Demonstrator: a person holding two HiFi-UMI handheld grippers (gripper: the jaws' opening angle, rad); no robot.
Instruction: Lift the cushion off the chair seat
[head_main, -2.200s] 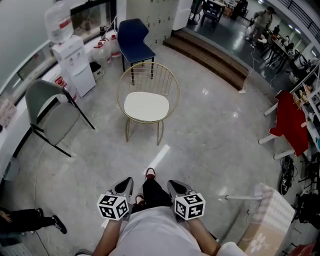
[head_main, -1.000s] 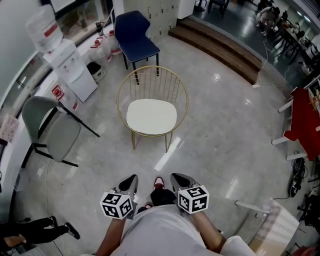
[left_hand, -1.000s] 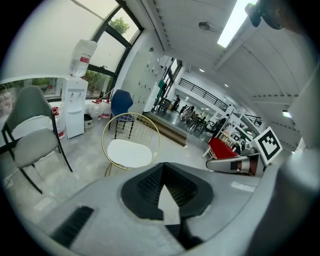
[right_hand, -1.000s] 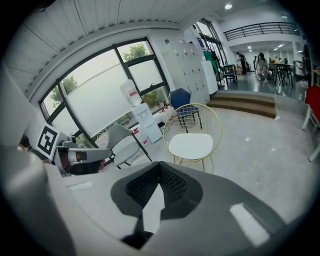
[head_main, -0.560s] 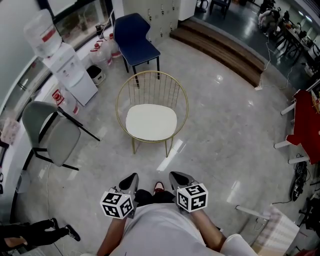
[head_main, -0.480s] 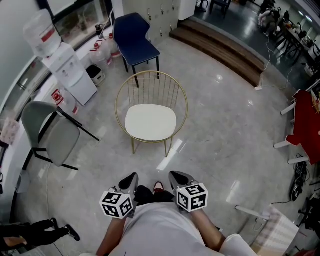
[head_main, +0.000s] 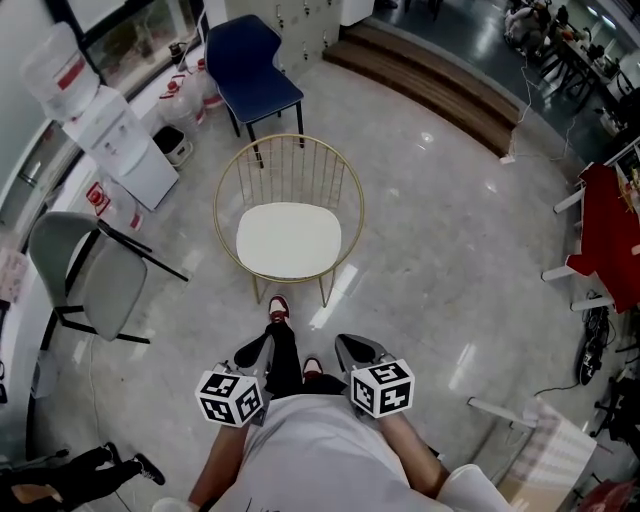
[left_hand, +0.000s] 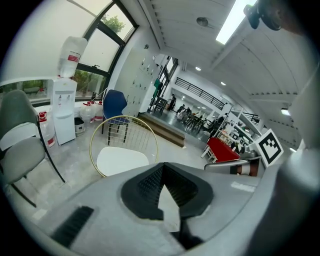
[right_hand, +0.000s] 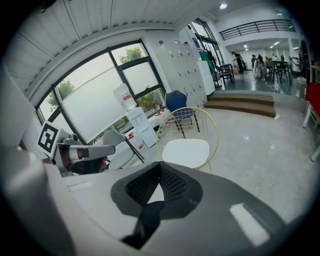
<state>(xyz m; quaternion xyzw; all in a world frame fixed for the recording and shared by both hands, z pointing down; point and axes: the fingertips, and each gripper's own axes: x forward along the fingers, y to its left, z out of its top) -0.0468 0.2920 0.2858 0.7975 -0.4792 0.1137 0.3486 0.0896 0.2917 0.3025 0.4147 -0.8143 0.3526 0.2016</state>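
A white oval cushion (head_main: 288, 240) lies on the seat of a round gold wire chair (head_main: 345, 190) on the floor ahead of me. Both grippers are held low near my body, well short of the chair. My left gripper (head_main: 258, 351) and right gripper (head_main: 347, 349) are shut, with nothing between the jaws. In the left gripper view the cushion (left_hand: 121, 160) shows beyond the shut left gripper (left_hand: 162, 168). The right gripper view has the cushion (right_hand: 186, 152) just past the shut right gripper (right_hand: 160, 176). My shoe (head_main: 279, 308) is stepped forward near the chair's front legs.
A blue chair (head_main: 250, 75) stands behind the gold one. A grey folding chair (head_main: 90, 285) and a water dispenser (head_main: 110, 135) stand at the left. A wooden step (head_main: 430, 85) runs across the back right; a red table (head_main: 605, 235) is at the far right.
I have walked toward the gold chair, which now lies closer below me. One foot has stepped forward. Both grippers stay shut in front of my body.
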